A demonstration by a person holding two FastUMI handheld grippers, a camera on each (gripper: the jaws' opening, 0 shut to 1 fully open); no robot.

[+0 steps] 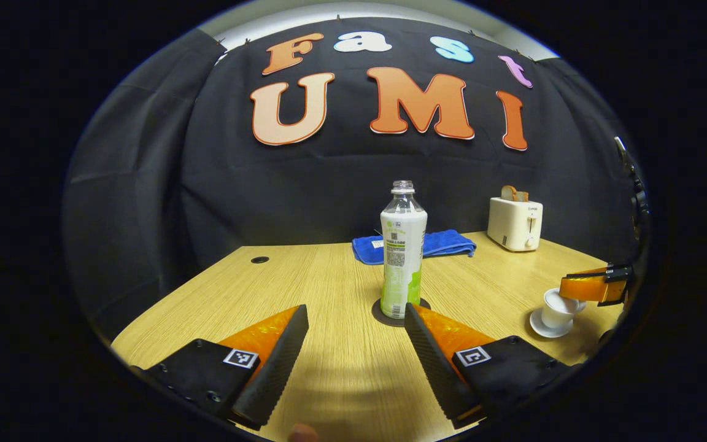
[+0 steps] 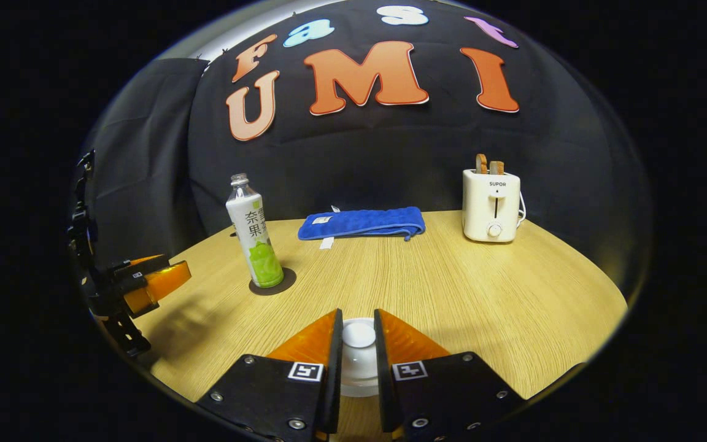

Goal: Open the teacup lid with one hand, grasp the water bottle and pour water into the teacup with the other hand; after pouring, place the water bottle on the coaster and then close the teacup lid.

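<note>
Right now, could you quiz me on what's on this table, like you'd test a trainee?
1. True or false: the water bottle stands upright on the dark coaster.
2. Which gripper's fingers sit on either side of the teacup lid: left gripper or right gripper?
3. What lies between the bottle and the toaster at the back of the table?

Key: 1 true. 2 right gripper. 3 a folded blue towel.

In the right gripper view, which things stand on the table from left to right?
Left claw → water bottle on its coaster → blue towel → toaster.
</note>
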